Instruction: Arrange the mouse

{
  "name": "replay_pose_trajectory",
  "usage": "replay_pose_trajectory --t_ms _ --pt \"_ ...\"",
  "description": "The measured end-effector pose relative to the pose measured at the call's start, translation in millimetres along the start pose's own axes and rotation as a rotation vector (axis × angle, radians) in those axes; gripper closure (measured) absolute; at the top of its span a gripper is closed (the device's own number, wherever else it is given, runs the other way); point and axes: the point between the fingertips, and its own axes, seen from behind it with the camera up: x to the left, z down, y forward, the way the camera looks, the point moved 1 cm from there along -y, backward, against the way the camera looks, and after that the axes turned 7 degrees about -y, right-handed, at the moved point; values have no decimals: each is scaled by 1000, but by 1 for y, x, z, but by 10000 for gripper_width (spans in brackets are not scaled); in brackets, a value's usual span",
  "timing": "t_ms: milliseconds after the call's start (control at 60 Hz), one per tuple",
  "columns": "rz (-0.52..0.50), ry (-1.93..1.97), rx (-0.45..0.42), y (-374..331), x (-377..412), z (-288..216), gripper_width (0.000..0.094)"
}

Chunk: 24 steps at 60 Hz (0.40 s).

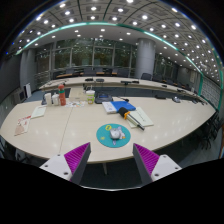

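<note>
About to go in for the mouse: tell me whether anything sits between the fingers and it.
Nothing visible does. The mouse lies on the round teal pad near the table's front edge, just ahead of the open gripper. Only bare table lies between. The blue folder and papers lie beyond the mouse.

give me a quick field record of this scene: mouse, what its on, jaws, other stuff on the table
mouse: small white computer mouse, lying on the mat
mat: round teal mouse mat, near the table's front edge
table: large pale curved conference table
gripper: UMI-style gripper, jaws open, holding nothing, magenta pads showing
mouse versus jaws: beyond them, not between them
other items: blue flat folder, loose papers, small bottles farther back on the table
setting: office room with ceiling lights
</note>
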Motion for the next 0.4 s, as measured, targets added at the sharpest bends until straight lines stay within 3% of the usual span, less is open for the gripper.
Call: replay_pose_trajectory --t_ms 400 --pt "6 -42 -21 -40 12 3 80"
